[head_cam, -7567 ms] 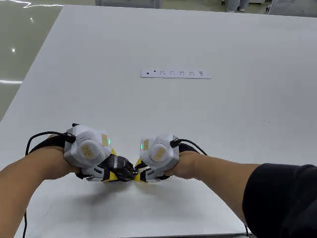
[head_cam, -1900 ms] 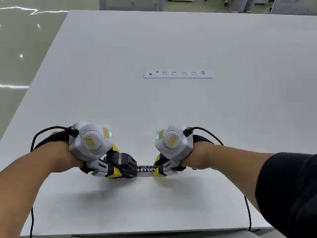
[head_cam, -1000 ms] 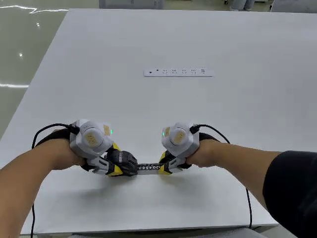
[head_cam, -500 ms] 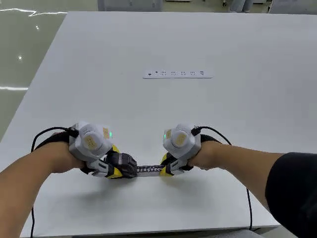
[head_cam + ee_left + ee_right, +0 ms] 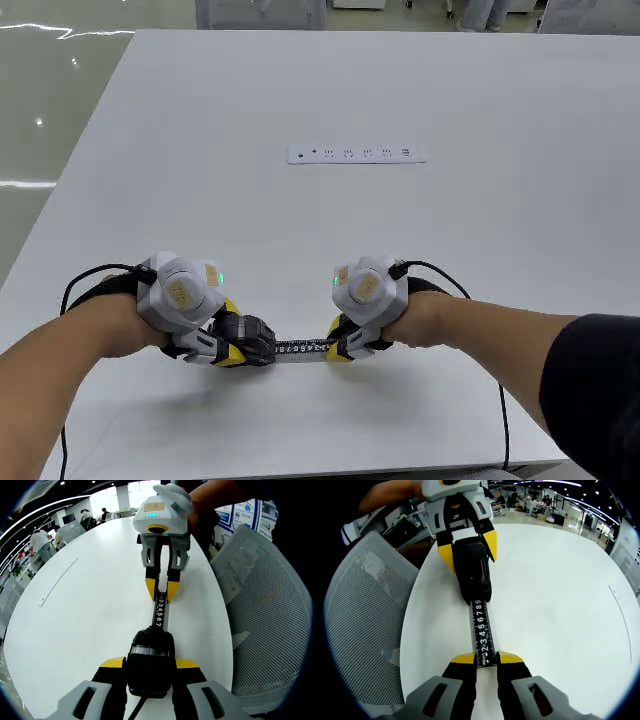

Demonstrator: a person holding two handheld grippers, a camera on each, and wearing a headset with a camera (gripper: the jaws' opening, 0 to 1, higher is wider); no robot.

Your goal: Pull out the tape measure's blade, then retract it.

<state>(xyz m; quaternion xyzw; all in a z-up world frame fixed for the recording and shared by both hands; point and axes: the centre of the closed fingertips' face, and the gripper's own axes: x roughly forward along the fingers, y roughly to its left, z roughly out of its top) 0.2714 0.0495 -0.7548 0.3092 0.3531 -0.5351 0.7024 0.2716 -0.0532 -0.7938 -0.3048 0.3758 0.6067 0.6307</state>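
I have the left gripper [image 5: 238, 340] clamped on the tape measure case [image 5: 256, 340]. In the left gripper view its two yellow-tipped jaws press against either flank of the black case, which sits on the white table [image 5: 400, 80] near the edge closest to me.

Out of the right side of the case comes the blade [image 5: 301, 346]. A short run of it is exposed, lying flat and straight along the tabletop, with black printed digits facing up.

At the far end of the blade from the case sits the right gripper [image 5: 335, 349]. Its jaws are pinched together on the blade's tip, and in the right gripper view the two yellow pads meet the end of the blade from both sides. So the two grippers face each other with the case and the drawn blade between them.

Well beyond the case, toward the middle of the table, a white power strip [image 5: 355, 154] lies flat. On the near side of the case, off the table's edge, the gripper views show a grey mesh chair [image 5: 265, 605].
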